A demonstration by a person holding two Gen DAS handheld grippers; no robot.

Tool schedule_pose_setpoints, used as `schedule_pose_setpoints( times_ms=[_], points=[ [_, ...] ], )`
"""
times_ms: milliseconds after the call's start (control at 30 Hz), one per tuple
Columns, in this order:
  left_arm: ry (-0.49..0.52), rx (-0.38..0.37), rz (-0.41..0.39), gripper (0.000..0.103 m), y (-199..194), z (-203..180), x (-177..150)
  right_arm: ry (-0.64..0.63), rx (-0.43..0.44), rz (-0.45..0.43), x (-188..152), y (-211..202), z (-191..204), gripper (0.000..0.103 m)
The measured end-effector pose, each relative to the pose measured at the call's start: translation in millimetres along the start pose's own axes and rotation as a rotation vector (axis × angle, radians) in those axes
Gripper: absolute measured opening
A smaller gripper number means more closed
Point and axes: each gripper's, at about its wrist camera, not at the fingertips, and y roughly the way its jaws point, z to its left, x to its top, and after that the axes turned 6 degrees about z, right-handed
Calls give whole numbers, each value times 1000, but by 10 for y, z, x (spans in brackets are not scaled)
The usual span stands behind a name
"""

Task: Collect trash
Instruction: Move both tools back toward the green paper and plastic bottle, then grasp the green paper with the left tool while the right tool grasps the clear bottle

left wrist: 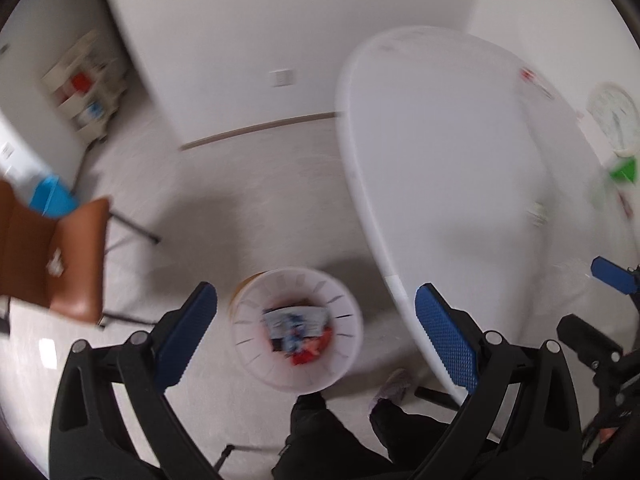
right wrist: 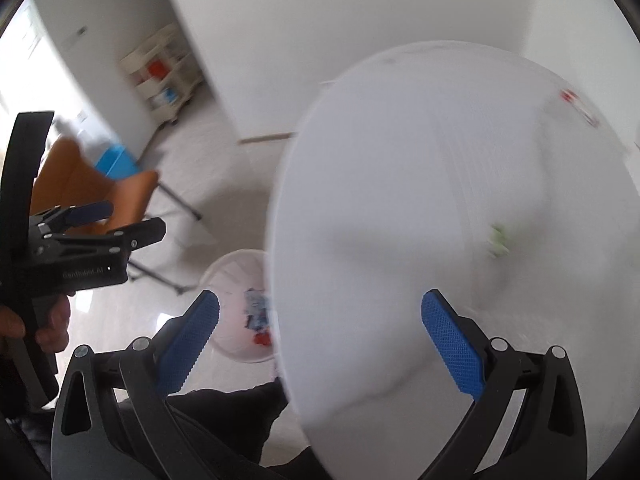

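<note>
A white slotted waste basket (left wrist: 297, 330) stands on the floor beside the white round table (left wrist: 452, 168). It holds blue, white and red wrappers (left wrist: 298, 330). My left gripper (left wrist: 316, 336) is open and empty, high above the basket. The basket also shows in the right wrist view (right wrist: 236, 300), partly hidden by the table (right wrist: 420, 208). My right gripper (right wrist: 320, 340) is open and empty over the table's near edge. A small green scrap (right wrist: 498, 240) lies on the table ahead of it. A green piece (left wrist: 624, 171) and small red scraps (left wrist: 530, 76) lie farther on the table. Both views are blurred.
A brown chair (left wrist: 52, 256) with a white scrap on its seat stands left of the basket. A blue box (left wrist: 52, 196) and a cream shelf unit (left wrist: 86, 84) stand by the wall. A white plate (left wrist: 612, 114) sits on the table. The person's legs (left wrist: 340, 436) are below.
</note>
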Motion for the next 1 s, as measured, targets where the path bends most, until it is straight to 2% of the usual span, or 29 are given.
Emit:
schedule_pose_setpoints(
  times_ms=[267, 433, 567, 667, 733, 767, 933, 1000],
  points=[
    [324, -190, -40, 95, 255, -1345, 461, 332, -107, -28, -521, -263, -1109, 100],
    [474, -248, -23, 94, 633, -2102, 691, 523, -158, -54, -850, -388, -1652, 100],
    [544, -277, 1, 89, 909, -2486, 792, 625, -183, -73, -973, -433, -1936, 100],
    [591, -279, 37, 78, 1128, -2763, 862, 682, -202, -82, -1038, -436, -2020, 100],
    [620, -290, 66, 67, 1251, -2835, 897, 723, -212, -88, -1076, -426, -2071, 100],
    [634, -294, 79, 65, 1297, -2876, 909, 747, -213, -92, -1096, -420, -2087, 100],
    [713, -307, 133, 42, 1471, -2961, 870, 828, -208, -94, -1159, -343, -2114, 100],
    [722, -312, 142, 38, 1504, -2949, 856, 835, -211, -87, -1159, -316, -2074, 100]
  ],
)
